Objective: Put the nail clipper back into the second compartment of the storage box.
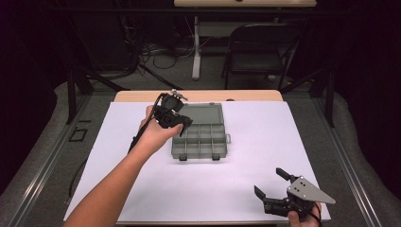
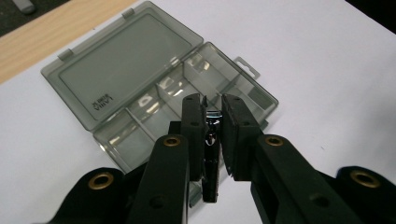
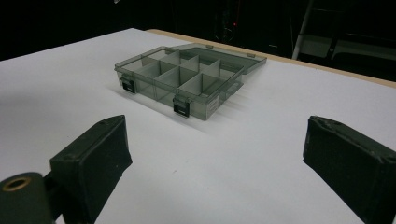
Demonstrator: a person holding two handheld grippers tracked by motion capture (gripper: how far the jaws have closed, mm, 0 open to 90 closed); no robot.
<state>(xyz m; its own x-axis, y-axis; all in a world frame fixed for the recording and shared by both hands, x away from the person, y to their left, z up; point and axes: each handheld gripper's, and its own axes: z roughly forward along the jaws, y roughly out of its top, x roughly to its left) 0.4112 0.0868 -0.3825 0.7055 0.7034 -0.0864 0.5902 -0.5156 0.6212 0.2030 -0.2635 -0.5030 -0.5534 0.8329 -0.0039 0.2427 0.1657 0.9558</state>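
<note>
A smoky grey compartment box lies open in the middle of the white table, its lid folded flat toward the far side. My left gripper hovers over the box's left end. In the left gripper view the left gripper is shut on a small thin dark object with a shiny metal end, above the divided compartments. My right gripper rests near the front right corner, open and holding nothing. In its own view the right gripper faces the box from a distance, pads wide apart.
A white sheet covers the table, with a strip of bare wood at the far edge. Beyond the table stand a folding chair and a white desk leg among floor cables.
</note>
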